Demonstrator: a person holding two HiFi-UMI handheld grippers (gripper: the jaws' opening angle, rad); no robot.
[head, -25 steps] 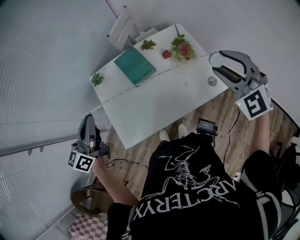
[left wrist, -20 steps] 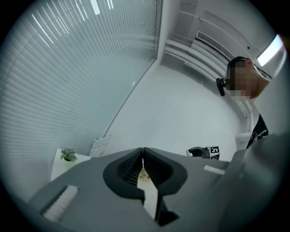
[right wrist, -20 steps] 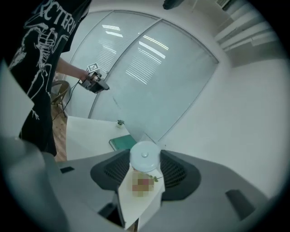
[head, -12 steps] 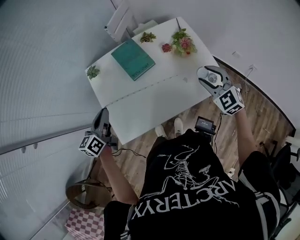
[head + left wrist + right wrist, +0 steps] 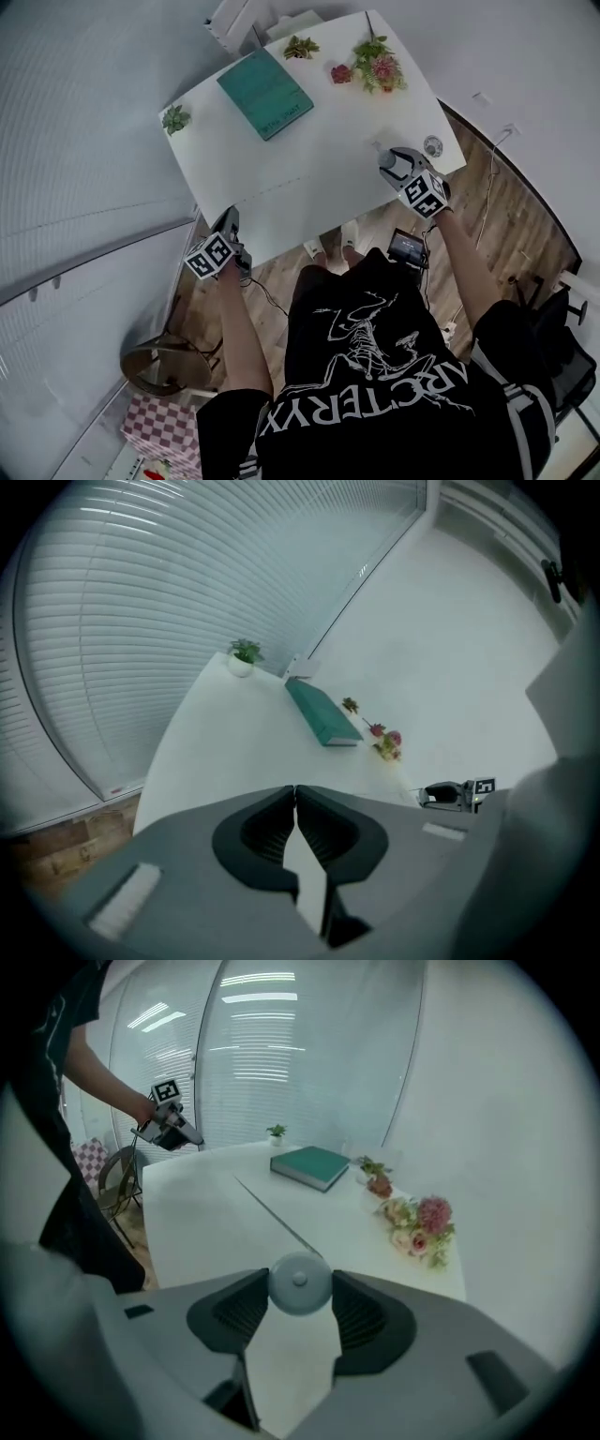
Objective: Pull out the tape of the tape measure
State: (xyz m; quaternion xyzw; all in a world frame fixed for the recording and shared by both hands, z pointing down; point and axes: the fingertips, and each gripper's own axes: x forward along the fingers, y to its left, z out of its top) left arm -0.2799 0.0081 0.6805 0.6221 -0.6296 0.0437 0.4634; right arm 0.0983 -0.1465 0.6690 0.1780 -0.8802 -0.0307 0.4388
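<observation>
The tape measure's round pale-grey case (image 5: 300,1283) sits between the jaws of my right gripper (image 5: 300,1288), which is shut on it at the right of the white table (image 5: 309,131). Its thin tape (image 5: 272,1211) runs low across the tabletop toward my left gripper (image 5: 173,1129). In the head view my right gripper (image 5: 394,162) is over the table's near right part, and my left gripper (image 5: 232,218) is at the near left corner. Seen in its own view, the left gripper (image 5: 295,794) has its jaws closed tight, with the tape's end too thin to make out there.
A teal book (image 5: 265,92) lies at the far side of the table, flowers (image 5: 375,67) at the far right, small potted plants (image 5: 174,119) along the far edge. A small round object (image 5: 432,145) lies near the right edge. A round stool (image 5: 169,366) stands on the wooden floor.
Both grippers have come down from well above the table to its level and drawn closer to its near edge. The stretched tape has sunk with them.
</observation>
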